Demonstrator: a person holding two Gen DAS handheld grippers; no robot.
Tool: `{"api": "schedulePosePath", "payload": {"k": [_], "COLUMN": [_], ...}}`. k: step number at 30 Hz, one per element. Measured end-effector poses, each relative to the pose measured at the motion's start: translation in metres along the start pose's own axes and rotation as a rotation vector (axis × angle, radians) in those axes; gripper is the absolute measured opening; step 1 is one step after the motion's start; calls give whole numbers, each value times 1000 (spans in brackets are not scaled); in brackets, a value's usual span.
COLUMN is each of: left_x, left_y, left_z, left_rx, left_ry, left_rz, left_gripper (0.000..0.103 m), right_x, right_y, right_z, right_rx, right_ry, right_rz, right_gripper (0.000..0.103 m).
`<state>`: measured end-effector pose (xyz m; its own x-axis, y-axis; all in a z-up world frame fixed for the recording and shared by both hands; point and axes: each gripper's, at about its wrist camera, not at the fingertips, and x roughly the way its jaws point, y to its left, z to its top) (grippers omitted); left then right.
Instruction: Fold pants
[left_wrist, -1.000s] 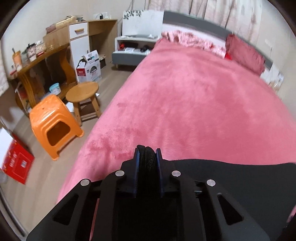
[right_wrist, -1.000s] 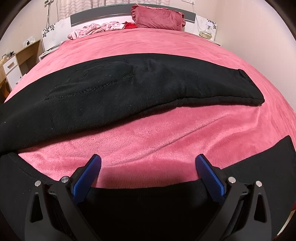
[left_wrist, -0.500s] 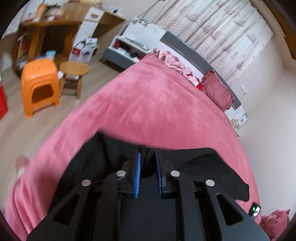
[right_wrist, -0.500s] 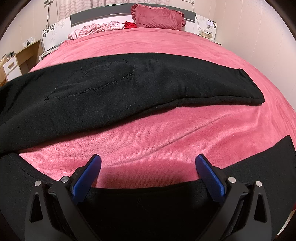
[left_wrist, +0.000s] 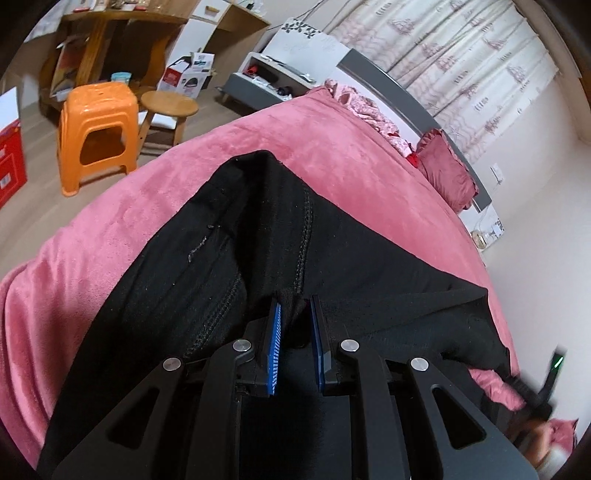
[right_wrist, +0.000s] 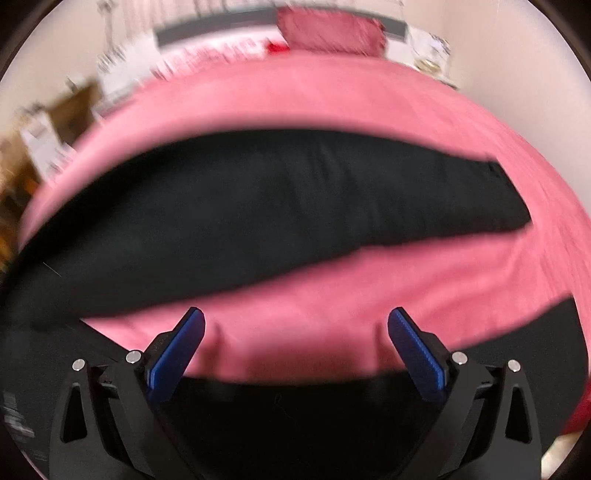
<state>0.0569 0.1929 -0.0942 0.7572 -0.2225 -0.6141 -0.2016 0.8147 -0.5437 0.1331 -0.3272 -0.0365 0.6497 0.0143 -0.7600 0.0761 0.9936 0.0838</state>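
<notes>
Left wrist view: my left gripper (left_wrist: 294, 306) has its jaws clamped on a bunched fold of the black pants (left_wrist: 258, 236), which drape from the pinch out toward 12 o'clock across the pink bed (left_wrist: 325, 136). A stitched seam runs up from the pinch toward 12 o'clock. Right wrist view, blurred: my right gripper (right_wrist: 295, 325) has its jaws wide apart with nothing between them, above bare blanket between two dark bands of the pants (right_wrist: 258, 206); one leg lies flat from 9 to 3 o'clock on the bed (right_wrist: 295, 92), and more of the garment sits at 6 o'clock under the gripper body.

Handling, as I judge it: the pants are a soft, thick knit, limp and light, likely to sag and drag on the plush blanket rather than slide. I would take hold at a seam or hem edge, where layers are doubled, and not mid-panel.

Containers: a cardboard box (left_wrist: 190, 72) stands on the floor at 11 o'clock, its contents not visible; beside it, an orange stool (left_wrist: 96, 129) and a wooden stool (left_wrist: 168, 107).
</notes>
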Motion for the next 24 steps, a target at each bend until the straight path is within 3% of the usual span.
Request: {"api": "schedulePosePath", "payload": {"k": [2, 5, 9, 13, 14, 15, 16, 17, 18, 24], "left_x": [1, 0, -2, -3, -3, -3, -4, -5, -5, -17], "left_y": [1, 2, 1, 1, 1, 1, -1, -1, -3, -11], "left_z": [-3, -3, -7, -8, -8, -7, -6, -6, -3, 26], "left_rx": [3, 9, 19, 25, 22, 23, 24, 25, 28, 18], "left_ry": [-6, -14, -23, -25, -25, -25, -23, -20, -12, 2], "left_rz": [-4, -4, -7, -9, -8, -8, -6, -2, 4, -8], "left_gripper": [14, 14, 14, 14, 14, 14, 14, 14, 14, 14], "right_x": [-2, 28, 64, 104, 113, 119, 124, 128, 130, 90], "right_y": [11, 30, 39, 42, 42, 42, 44, 46, 49, 49], "right_z": [27, 70, 110, 123, 122, 121, 118, 117, 115, 122], "right_rx": [-4, 66, 295, 529, 576, 597, 602, 591, 567, 428], "right_ry": [16, 197, 252, 341, 362, 375, 393, 409, 413, 324], "right_rz": [68, 191, 273, 269, 264, 265, 262, 258, 257, 332], "right_gripper": [100, 100, 100, 96, 91, 69, 56, 32, 21, 15]}}
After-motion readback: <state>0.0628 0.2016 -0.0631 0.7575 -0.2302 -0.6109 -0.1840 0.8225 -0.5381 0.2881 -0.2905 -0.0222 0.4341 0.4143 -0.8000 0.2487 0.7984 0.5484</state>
